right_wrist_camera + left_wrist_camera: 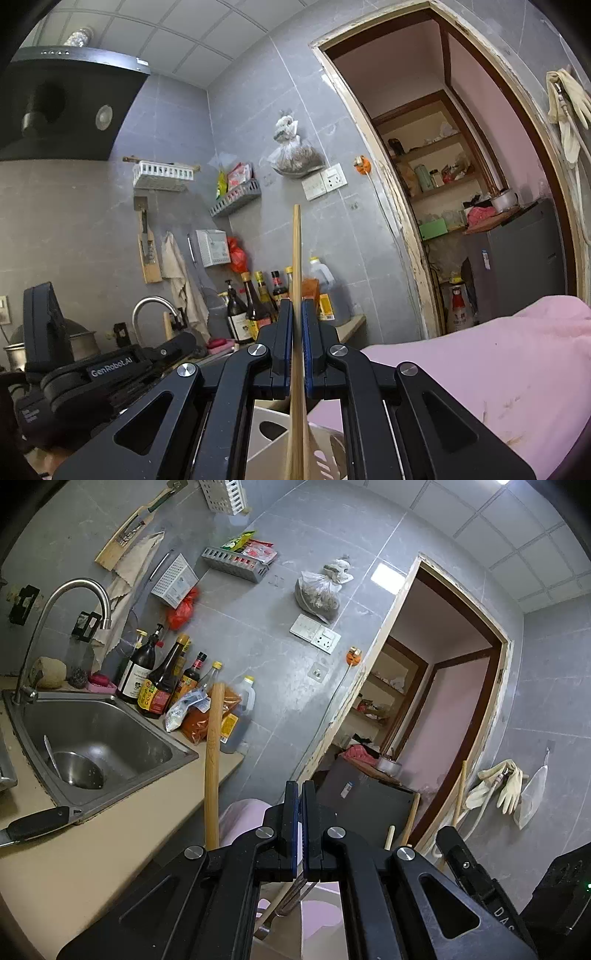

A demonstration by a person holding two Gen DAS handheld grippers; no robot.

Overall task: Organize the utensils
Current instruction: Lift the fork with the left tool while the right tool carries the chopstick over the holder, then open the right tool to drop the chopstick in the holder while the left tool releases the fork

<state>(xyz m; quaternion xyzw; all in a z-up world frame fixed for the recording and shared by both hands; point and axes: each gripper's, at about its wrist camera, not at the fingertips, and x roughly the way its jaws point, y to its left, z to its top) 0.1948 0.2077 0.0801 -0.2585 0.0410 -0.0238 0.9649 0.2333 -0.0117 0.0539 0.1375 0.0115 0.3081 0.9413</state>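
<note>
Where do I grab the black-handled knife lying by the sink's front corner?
By the knife's black handle, mid-length, coming straight down from above with the gripper closing across its width. It lies flat on the counter, handle toward the sink corner, blade running out of frame on the left, so the handle is the only safe, reachable part.

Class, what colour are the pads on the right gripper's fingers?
Blue pads, seen best in the right wrist view.
</note>
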